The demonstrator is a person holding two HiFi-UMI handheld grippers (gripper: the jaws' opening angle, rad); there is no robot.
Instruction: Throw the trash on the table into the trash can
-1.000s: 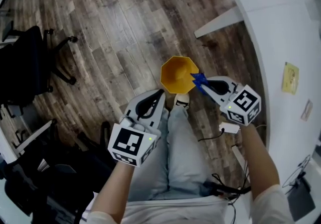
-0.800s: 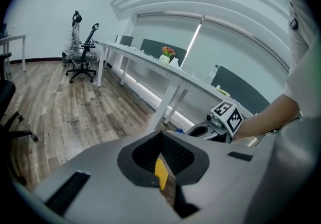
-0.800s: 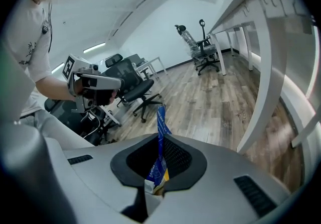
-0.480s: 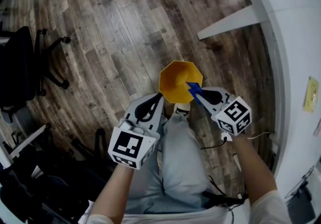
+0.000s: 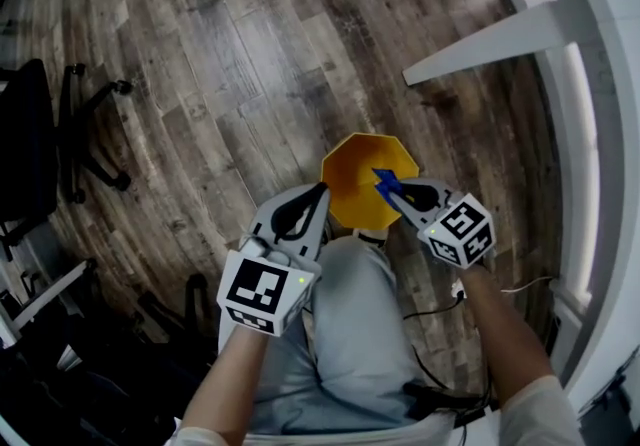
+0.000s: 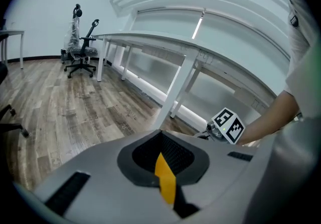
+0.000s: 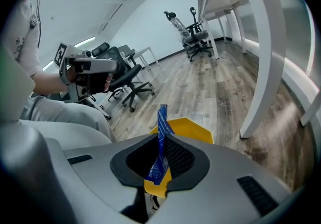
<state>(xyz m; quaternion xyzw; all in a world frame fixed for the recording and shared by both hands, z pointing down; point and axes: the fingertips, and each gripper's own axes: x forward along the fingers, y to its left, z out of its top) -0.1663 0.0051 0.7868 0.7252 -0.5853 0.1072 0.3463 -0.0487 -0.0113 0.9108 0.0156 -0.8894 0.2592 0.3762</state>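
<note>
A yellow octagonal trash can stands on the wood floor just ahead of the person's knees. My right gripper is shut on a thin blue wrapper and holds it over the right part of the can's mouth. In the right gripper view the blue wrapper sticks up from between the jaws of the right gripper, with the yellow can right behind. My left gripper hangs at the can's near left rim, jaws together, nothing in them. In the left gripper view the left gripper shows only a yellow sliver in its slit.
A white desk curves along the right side, with its slanted leg coming down toward the floor behind the can. Black office chairs stand at the left. The person's legs and a floor cable lie below the grippers.
My right gripper has carried the blue wrapper leftward from the can's right edge to over its mouth. The left gripper has stayed by the can's near left rim.
</note>
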